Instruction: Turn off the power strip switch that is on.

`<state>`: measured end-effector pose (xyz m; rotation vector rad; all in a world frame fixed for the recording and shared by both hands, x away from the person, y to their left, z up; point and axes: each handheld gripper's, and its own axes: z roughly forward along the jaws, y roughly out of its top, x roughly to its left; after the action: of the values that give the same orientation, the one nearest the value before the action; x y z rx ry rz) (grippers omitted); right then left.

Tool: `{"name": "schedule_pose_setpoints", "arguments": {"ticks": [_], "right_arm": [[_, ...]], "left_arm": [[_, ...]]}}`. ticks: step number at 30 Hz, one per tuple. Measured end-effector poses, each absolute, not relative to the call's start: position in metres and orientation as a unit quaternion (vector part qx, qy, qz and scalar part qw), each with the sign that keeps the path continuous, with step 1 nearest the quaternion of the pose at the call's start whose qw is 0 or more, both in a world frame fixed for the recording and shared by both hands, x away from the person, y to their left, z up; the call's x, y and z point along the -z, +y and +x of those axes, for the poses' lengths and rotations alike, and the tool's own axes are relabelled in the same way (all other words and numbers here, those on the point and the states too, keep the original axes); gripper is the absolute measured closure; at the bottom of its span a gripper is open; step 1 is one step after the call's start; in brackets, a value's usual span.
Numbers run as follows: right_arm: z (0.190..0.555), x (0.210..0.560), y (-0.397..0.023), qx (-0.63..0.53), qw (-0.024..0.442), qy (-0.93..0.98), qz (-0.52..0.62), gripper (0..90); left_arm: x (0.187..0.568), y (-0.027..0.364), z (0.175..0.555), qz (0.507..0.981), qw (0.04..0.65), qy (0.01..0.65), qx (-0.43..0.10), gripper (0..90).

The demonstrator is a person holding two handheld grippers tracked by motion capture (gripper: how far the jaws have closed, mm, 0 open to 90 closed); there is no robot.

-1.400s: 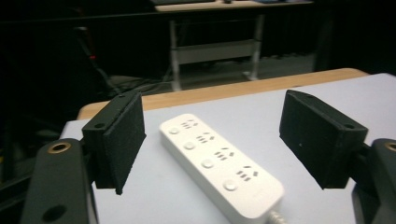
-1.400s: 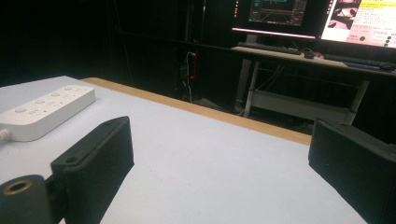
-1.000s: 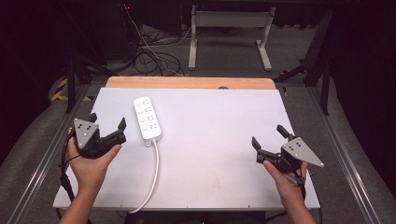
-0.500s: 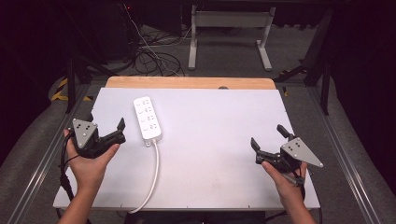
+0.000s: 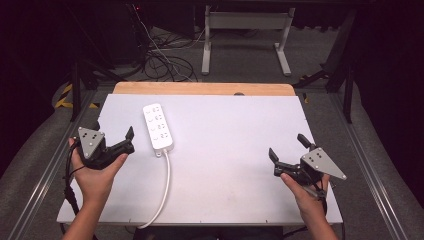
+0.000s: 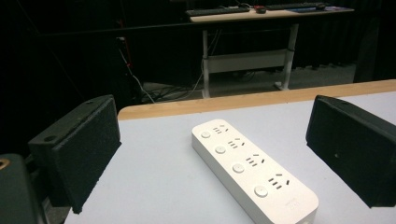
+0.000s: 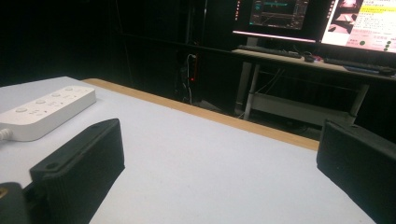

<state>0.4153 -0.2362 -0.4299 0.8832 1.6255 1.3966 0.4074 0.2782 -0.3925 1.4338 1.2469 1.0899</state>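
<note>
— What do you see from above?

— I see the white plastic power strip (image 5: 158,127) lying flat on the pale grey table top (image 5: 235,150), left of centre. Its white cable (image 5: 161,192) runs toward the near edge.

— And your grippers?

— My black left gripper (image 5: 111,141) is just beside the strip, at its left, jaws spread apart with nothing between them. My black right gripper (image 5: 287,147) is well apart from it, near the right edge, jaws also spread and empty.
</note>
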Motion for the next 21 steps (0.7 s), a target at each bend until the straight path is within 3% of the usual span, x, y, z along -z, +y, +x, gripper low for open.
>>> {"name": "schedule_pose_setpoints", "arguments": {"ticks": [21], "right_arm": [[0.414, 0.4295, -0.2361, -0.551, 0.403, 0.641, 0.35, 1.7]], "left_arm": [[0.3949, 0.2785, 0.4097, 0.587, 0.462, 0.506, -0.431, 3.8]]}}
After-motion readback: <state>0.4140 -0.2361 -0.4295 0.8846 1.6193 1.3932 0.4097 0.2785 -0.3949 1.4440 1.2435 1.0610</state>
